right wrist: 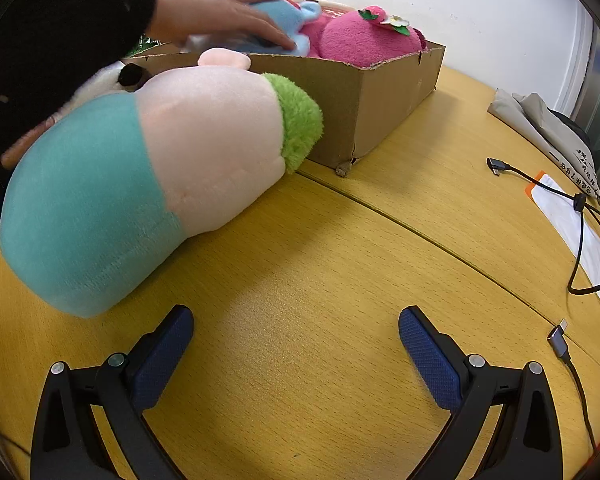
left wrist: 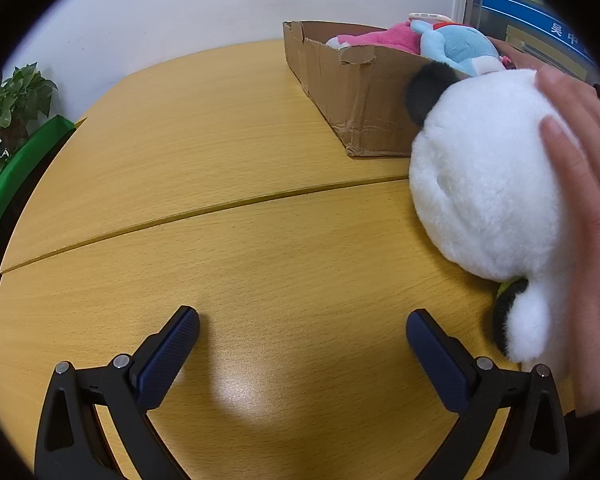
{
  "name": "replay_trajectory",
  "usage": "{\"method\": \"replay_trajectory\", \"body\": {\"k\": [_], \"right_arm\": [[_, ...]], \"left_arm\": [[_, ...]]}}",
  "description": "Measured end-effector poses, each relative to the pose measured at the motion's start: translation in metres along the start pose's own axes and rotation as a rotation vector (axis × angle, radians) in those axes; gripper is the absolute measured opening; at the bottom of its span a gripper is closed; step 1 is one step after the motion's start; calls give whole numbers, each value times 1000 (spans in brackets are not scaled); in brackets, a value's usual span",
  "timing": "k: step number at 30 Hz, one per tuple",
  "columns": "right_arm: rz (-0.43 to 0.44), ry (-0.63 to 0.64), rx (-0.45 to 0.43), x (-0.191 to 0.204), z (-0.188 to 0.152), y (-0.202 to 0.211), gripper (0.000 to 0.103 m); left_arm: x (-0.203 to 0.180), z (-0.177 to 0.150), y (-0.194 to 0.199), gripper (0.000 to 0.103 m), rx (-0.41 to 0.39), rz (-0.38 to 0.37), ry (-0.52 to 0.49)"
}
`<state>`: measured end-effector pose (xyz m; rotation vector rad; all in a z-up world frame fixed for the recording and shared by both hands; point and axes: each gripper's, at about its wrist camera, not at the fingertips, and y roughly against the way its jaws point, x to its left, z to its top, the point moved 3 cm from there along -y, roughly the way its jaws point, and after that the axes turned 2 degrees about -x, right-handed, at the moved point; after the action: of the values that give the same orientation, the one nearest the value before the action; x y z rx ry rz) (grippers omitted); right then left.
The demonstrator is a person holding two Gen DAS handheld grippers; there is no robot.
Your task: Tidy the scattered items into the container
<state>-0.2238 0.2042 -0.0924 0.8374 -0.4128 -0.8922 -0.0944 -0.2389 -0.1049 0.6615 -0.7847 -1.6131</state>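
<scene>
A cardboard box (left wrist: 356,92) (right wrist: 380,96) stands on the wooden table, holding a pink plush (left wrist: 380,38) (right wrist: 368,38) and a light blue plush (left wrist: 460,46) (right wrist: 284,16). A white and black panda plush (left wrist: 480,176) lies beside the box, with a hand (left wrist: 584,208) resting on it. A teal, pink and green plush (right wrist: 148,172) lies against the box's near wall. Another hand (right wrist: 220,16) presses the blue plush in the box. My left gripper (left wrist: 303,326) is open over bare table, left of the panda. My right gripper (right wrist: 296,322) is open, just right of the teal plush.
A potted plant (left wrist: 12,108) and a green edge (left wrist: 16,168) sit past the table's left rim. On the right lie black cables (right wrist: 580,216), a USB plug (right wrist: 560,340), a white packet (right wrist: 572,224) and a grey bag (right wrist: 548,128). A black sleeve (right wrist: 52,28) fills the upper left.
</scene>
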Motion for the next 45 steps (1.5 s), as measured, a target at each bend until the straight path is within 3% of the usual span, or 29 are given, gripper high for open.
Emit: {"method": "replay_trajectory", "body": {"k": [45], "right_arm": [[4, 6, -1, -1, 0, 0, 103]], "left_arm": [[3, -1, -4, 103, 0, -1, -1]]}}
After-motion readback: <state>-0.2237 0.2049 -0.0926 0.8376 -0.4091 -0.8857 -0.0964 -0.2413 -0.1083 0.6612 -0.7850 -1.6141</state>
